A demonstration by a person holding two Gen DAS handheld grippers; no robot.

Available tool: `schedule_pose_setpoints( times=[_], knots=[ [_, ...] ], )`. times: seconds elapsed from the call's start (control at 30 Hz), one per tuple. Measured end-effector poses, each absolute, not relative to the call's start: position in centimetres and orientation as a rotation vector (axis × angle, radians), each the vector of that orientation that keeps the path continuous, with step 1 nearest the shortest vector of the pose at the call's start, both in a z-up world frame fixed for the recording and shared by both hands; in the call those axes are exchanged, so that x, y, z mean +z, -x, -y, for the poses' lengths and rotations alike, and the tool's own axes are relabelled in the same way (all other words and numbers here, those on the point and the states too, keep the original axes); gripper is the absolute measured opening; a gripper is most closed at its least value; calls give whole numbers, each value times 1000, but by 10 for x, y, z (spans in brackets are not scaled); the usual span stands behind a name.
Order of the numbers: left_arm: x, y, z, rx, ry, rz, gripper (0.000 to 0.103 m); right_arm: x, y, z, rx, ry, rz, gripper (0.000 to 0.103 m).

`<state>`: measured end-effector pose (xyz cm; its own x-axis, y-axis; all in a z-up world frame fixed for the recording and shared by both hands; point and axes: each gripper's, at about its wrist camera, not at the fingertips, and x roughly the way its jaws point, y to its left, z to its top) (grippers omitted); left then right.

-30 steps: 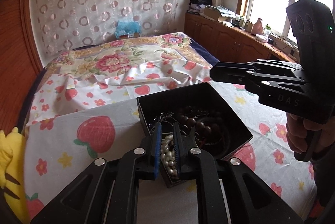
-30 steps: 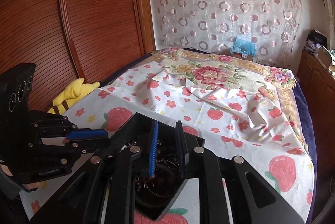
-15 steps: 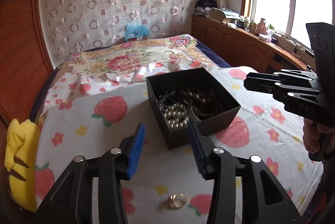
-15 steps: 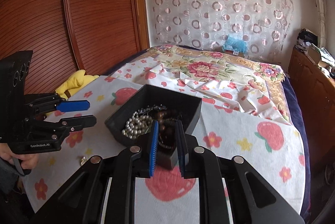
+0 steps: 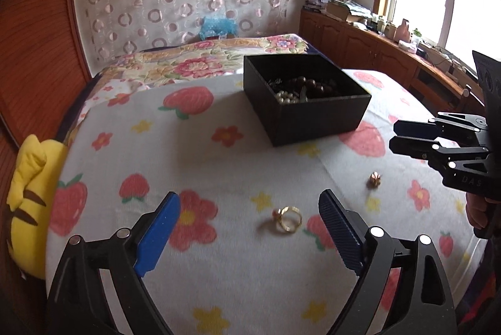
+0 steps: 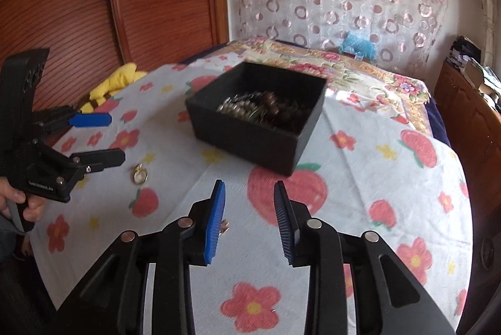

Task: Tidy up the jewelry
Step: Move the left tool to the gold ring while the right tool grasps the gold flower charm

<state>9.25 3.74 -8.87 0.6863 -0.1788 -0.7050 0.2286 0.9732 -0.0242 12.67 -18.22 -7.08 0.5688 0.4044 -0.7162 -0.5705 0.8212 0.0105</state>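
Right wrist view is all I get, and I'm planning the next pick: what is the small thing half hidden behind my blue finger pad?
Observer: The left wrist view shows it whole. It is a small gold-brown trinket lying loose on the cloth below the right hand-held gripper, whose jaws are opening with nothing between them. It is too small to name.
Operator: Is the left hand-held gripper touching the gold ring?
Observer: No. The gold ring lies on the cloth between the left hand-held gripper's opening jaws, nearer the dark finger.
Operator: Any other loose pieces?
Observer: None shows in the left view. The rest sits in the black box.
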Motion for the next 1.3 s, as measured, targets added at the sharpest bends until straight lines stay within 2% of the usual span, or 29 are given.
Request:
schedule_pose_setpoints(
  times=[0.27, 0.47, 0.5, 0.57, 0.63, 0.7, 0.8, 0.87, 1.1, 1.3],
  knots=[
    [-103, -79, -44, -225, -69, -812, 86, -95, -118, 161, 621, 300, -861, 35],
    [-104, -77, -42, -233, -68, -814, 86, -101, -118, 156, 614, 312, -857, 34],
    [-105, -77, -41, -236, -69, -815, 86, -101, -118, 156, 611, 313, -855, 32],
    [-106, -78, -38, -242, -72, -820, 86, -101, -118, 157, 602, 315, -851, 18],
    [-107, -79, -35, -253, -73, -820, 86, -100, -118, 158, 598, 318, -849, 17],
    [-107, -80, -31, -267, -79, -827, 72, -100, -117, 158, 593, 326, -844, 17],
    [-111, -85, -23, -283, -95, -851, 57, -100, -116, 156, 584, 342, -836, 17],
    [-111, -88, -19, -288, -104, -858, 51, -100, -116, 156, 577, 348, -832, 17],
    [-111, -93, -3, -301, -142, -861, 38, -100, -118, 157, 576, 332, -837, 17],
    [-114, -96, -1, -281, -149, -859, 38, -100, -119, 157, 576, 331, -838, 17]
  ],
)
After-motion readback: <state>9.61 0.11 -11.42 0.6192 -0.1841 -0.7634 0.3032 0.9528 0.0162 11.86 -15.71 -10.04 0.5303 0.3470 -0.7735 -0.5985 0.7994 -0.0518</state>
